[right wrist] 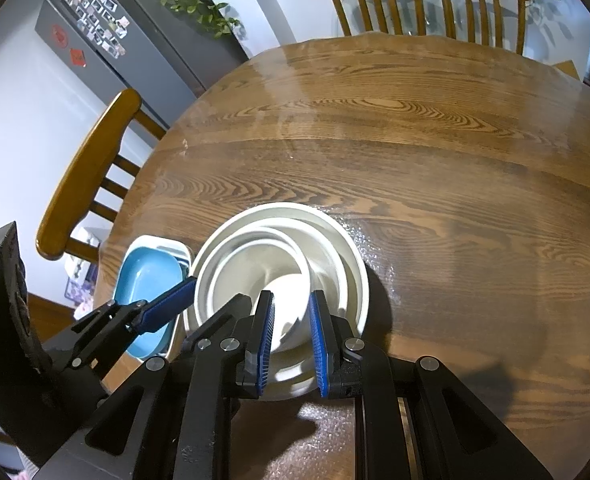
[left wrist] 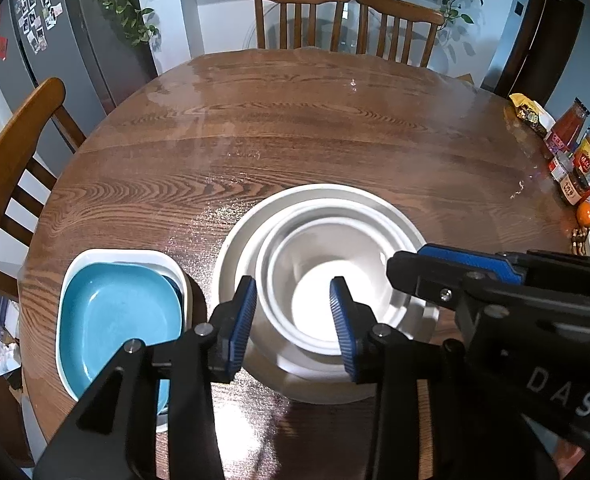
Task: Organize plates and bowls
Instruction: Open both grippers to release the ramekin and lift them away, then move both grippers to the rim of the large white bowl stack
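We see "DAS" in white letters on the right gripper [left wrist: 419, 276]; jar labels at the surface [left wrist: 295, 120] edge are unreadable. The left gripper [left wrist: 293, 320] stands open over the nested white bowls [left wrist: 323, 248]. The right gripper [right wrist: 291, 340] pinches the inner bowl's rim. Blue plate [left wrist: 111, 312] sits beside them.

- Brown bench [left wrist: 295, 120] with bold dark wood grain, glossy.
- White nested bowls [left wrist: 327, 272] at lower centre.
- Turquoise square plate [left wrist: 111, 312] inside a white square dish [left wrist: 95, 254], lower left.
- Black tools with ribbed blue pads [left wrist: 241, 320].
- Amber-brown wooden chairs [left wrist: 299, 16], upper frame.
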Demonstrator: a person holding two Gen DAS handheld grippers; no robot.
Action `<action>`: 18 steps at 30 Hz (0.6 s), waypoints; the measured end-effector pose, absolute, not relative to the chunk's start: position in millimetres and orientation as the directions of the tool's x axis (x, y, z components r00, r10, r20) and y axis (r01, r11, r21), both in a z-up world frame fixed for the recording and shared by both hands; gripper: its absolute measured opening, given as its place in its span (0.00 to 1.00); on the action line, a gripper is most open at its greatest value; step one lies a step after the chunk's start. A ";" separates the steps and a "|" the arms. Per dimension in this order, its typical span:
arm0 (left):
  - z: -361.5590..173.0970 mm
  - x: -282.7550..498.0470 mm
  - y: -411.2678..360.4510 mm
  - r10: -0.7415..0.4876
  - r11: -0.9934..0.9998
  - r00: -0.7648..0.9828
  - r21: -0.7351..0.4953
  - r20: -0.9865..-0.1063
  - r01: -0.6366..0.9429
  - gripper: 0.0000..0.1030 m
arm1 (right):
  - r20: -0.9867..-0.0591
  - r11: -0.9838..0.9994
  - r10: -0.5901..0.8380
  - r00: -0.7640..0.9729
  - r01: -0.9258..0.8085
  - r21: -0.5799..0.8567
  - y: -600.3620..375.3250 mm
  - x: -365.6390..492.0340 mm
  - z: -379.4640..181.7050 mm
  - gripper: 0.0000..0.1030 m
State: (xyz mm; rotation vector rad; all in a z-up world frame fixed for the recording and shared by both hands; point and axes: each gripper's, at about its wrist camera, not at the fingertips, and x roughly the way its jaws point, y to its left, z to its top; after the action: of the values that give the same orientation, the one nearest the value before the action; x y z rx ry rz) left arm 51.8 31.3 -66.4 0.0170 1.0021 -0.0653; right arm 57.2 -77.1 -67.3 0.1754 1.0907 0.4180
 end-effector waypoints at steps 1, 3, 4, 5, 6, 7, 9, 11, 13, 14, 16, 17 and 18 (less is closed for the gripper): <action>-66.0 51.4 31.3 -0.047 0.998 0.538 -0.015 -0.842 0.063 0.35 | -0.821 0.909 0.412 0.395 -0.242 0.340 -77.2 56.9 -66.9 0.17; -65.9 50.3 31.5 -0.047 0.998 0.540 -0.016 -0.840 0.063 0.37 | -0.820 0.909 0.412 0.397 -0.242 0.340 -77.1 55.7 -65.6 0.17; -65.5 49.8 31.8 -0.047 0.998 0.542 -0.015 -0.839 0.062 0.40 | -0.820 0.909 0.411 0.398 -0.242 0.338 -77.2 55.2 -65.1 0.17; -64.6 49.2 32.2 -0.046 0.998 0.545 -0.015 -0.837 0.061 0.43 | -0.820 0.910 0.410 0.399 -0.242 0.337 -77.4 54.7 -64.6 0.17; -63.8 48.9 32.6 -0.047 0.998 0.546 -0.016 -0.836 0.061 0.43 | -0.819 0.910 0.410 0.401 -0.243 0.337 -78.3 54.4 -64.2 0.18; -62.9 48.5 33.0 -0.047 0.998 0.548 -0.016 -0.835 0.061 0.44 | -0.817 0.910 0.410 0.405 -0.242 0.337 -78.5 53.6 -63.1 0.23; -61.5 47.8 34.1 -0.046 0.998 0.552 -0.016 -0.833 0.059 0.46 | -0.813 0.910 0.410 0.413 -0.242 0.336 -79.8 52.5 -61.3 0.31; -59.9 46.0 34.8 -0.045 0.998 0.556 -0.017 -0.830 0.056 0.51 | -0.811 0.911 0.408 0.420 -0.243 0.333 -80.3 51.4 -59.1 0.32; -58.2 44.5 35.3 -0.046 0.998 0.560 -0.018 -0.827 0.054 0.55 | -0.808 0.911 0.408 0.425 -0.244 0.332 -81.6 50.3 -56.9 0.33; -57.0 43.7 35.9 -0.045 0.998 0.562 -0.018 -0.826 0.053 0.59 | -0.807 0.911 0.408 0.427 -0.243 0.332 -82.2 49.7 -56.2 0.33; -54.8 42.0 37.5 -0.042 0.999 0.568 -0.017 -0.822 0.050 0.63 | -0.806 0.913 0.406 0.432 -0.239 0.332 -83.3 48.5 -55.0 0.33; -53.9 41.0 38.3 -0.042 0.999 0.570 -0.017 -0.821 0.049 0.65 | -0.804 0.913 0.406 0.434 -0.238 0.332 -84.2 47.8 -54.4 0.33; -53.5 40.2 39.2 -0.040 0.999 0.572 -0.016 -0.819 0.048 0.67 | -0.803 0.913 0.406 0.437 -0.236 0.333 -85.4 46.9 -53.5 0.34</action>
State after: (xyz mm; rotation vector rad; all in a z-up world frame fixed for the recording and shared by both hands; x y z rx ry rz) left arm 40.2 39.2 -53.5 0.0085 0.9608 -0.0516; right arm 46.9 -85.4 -53.5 0.1816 1.0458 0.4015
